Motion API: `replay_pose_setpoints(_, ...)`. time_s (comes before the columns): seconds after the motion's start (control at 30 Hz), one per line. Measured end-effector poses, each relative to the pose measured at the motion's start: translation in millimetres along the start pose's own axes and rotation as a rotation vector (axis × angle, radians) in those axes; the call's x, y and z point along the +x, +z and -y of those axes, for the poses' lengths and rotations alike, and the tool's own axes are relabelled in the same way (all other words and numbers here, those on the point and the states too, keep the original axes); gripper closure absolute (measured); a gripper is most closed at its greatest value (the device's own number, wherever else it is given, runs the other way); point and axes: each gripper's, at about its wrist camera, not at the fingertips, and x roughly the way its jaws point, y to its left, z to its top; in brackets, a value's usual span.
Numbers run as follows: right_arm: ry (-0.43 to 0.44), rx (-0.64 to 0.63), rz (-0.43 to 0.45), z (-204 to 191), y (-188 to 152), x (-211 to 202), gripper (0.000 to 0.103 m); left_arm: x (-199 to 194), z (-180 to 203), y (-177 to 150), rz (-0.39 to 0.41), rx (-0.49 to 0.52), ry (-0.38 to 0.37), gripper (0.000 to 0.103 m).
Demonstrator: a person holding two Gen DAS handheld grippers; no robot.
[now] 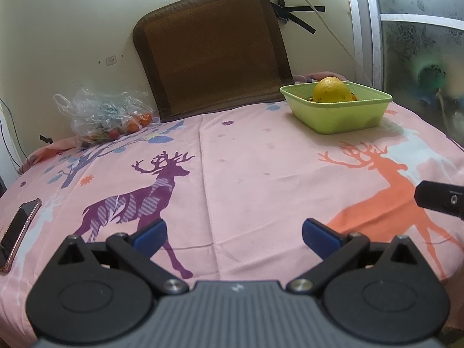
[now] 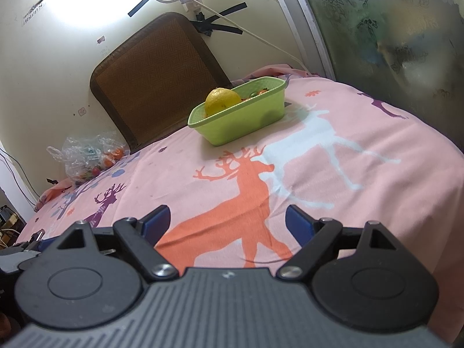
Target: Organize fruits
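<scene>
While both claws hover over the pink cloth [image 1: 246,150], the left claw [image 1: 234,233] and right claw [image 2: 227,221] each gape wide and hold nothing. Well ahead of them sits a green tub [image 1: 342,116] holding a yellow fruit [image 1: 331,90]. Far ahead to the left lies a clear bag [image 1: 101,116] of small fruit.

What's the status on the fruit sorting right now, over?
Left claw open, empty. Right claw open, empty. Yellow fruit in green basket; more fruit in plastic bag. Path clear, phone far left.
</scene>
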Motion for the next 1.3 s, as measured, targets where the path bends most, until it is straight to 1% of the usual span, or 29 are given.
replay_pose_setpoints(0.5,-0.003,0.005,0.006,0.0,-0.3,-0.9,0.015,3.1,-0.4,-2.4,-0.022,0.002,-0.013,0.000)
replay_pose_setpoints(1.3,0.000,0.006,0.006,1.2,-0.7,-0.9,0.015,3.7,0.0,-3.7,-0.026,0.005,-0.011,0.000)
